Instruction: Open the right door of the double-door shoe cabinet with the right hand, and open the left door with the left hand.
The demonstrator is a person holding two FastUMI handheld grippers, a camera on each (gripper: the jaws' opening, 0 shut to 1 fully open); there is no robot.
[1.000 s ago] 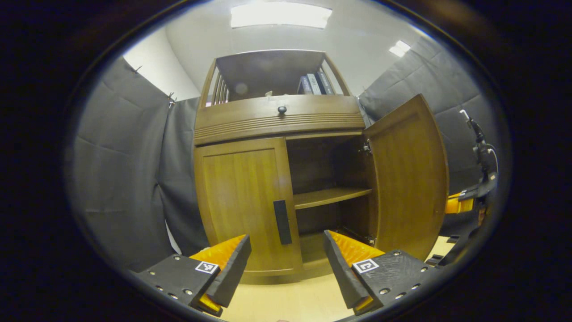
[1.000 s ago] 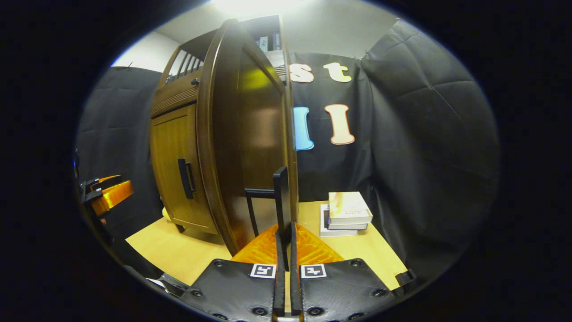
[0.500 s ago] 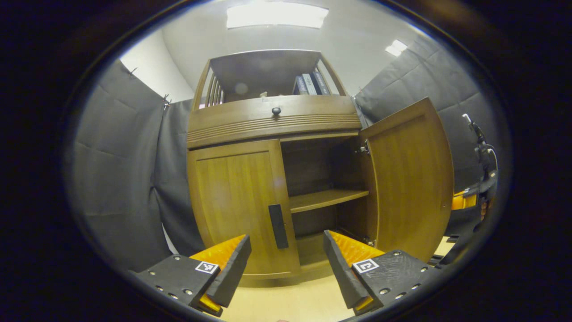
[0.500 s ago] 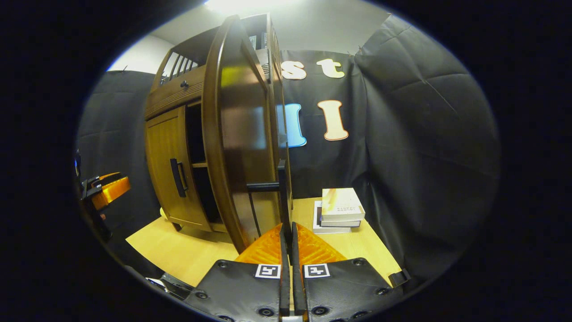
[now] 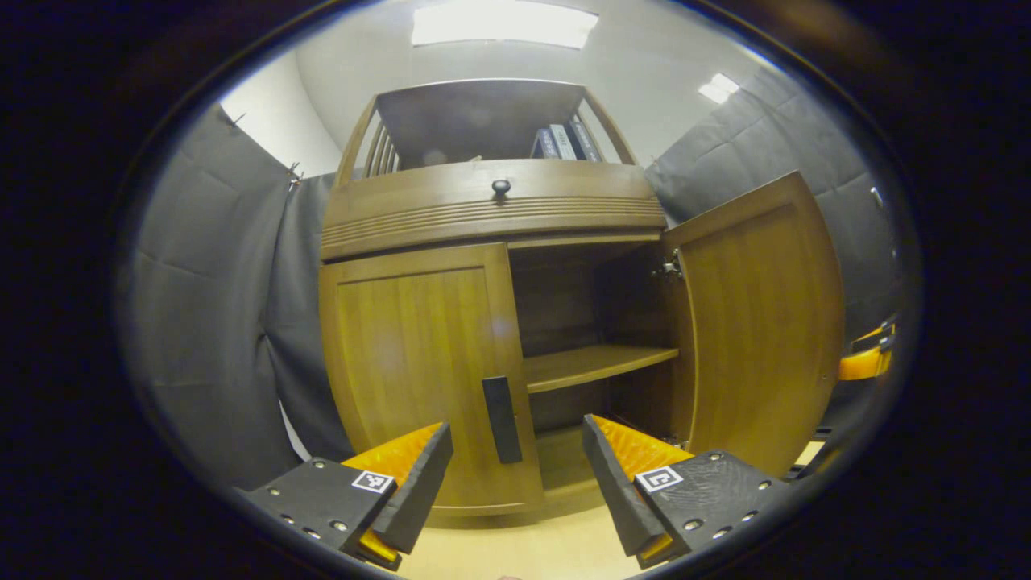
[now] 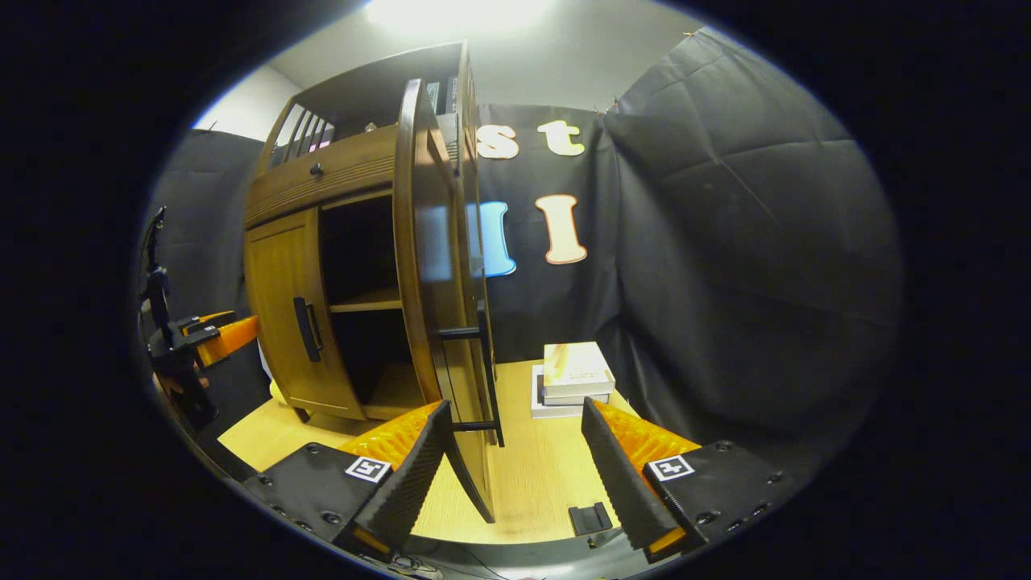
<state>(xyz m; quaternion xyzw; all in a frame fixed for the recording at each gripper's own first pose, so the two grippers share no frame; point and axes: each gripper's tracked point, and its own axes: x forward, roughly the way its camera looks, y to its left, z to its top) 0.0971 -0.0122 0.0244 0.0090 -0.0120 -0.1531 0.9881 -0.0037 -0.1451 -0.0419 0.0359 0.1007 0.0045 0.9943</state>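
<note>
Straight ahead of the left gripper [image 5: 515, 471] stands the cabinet [image 5: 491, 209] on the pale bench [image 5: 523, 548]. Its left door [image 5: 415, 362] is shut, with a black handle [image 5: 502, 408] at its inner edge, just above the gap between the gripper's wide-spread fingers, which touch nothing. The right door [image 5: 757, 322] is swung out, showing a dark inside with one shelf [image 5: 596, 364]. A drawer knob [image 5: 501, 187] sits above the doors, and books [image 5: 564, 141] stand on the top shelf. An orange part of the right gripper shows past the open door's edge.

From the right gripper view, the right gripper [image 6: 511, 467] is also spread wide and empty — the right door's handle [image 6: 482, 379] is just ahead of its fingers, apart from them. That door [image 6: 439, 306] is seen nearly edge-on. Beyond it a stack of books [image 6: 570, 379] lies on the bench by the black cloth wall [image 6: 725, 282]. The left gripper [image 6: 217, 338] shows at far left, near the shut door's handle [image 6: 306, 329].
</note>
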